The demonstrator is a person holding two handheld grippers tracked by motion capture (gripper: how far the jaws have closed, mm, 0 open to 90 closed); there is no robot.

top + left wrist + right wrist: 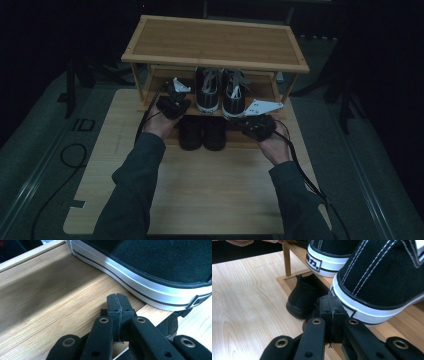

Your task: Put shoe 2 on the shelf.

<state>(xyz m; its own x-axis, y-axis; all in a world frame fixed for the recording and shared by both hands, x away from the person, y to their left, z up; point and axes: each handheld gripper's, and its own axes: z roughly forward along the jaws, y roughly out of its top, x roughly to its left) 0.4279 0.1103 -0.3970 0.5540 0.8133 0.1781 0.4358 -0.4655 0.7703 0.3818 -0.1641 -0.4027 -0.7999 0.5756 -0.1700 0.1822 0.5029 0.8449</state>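
A pair of black-and-white sneakers (pixel 220 90) stands heels-out on the middle shelf of a wooden shoe rack (pixel 215 42). Below them on the lowest shelf sits a pair of plain black shoes (pixel 202 133). My left gripper (pixel 175 92) is at the shelf's left part, beside the left sneaker. In the left gripper view its jaws (pixel 117 300) are shut and empty over the shelf board (pixel 50 297), close to the sneaker's white sole (pixel 140 282). My right gripper (pixel 246 116) is shut and empty (pixel 331 303) right at the right sneaker's heel (pixel 372 277). A black shoe (pixel 302 298) lies lower left.
The rack stands at the far edge of a light wooden table (pixel 200 190), which has open surface in front of the rack. Cables (pixel 305 175) trail from both grippers past the forearms. Dark floor and stands surround the table.
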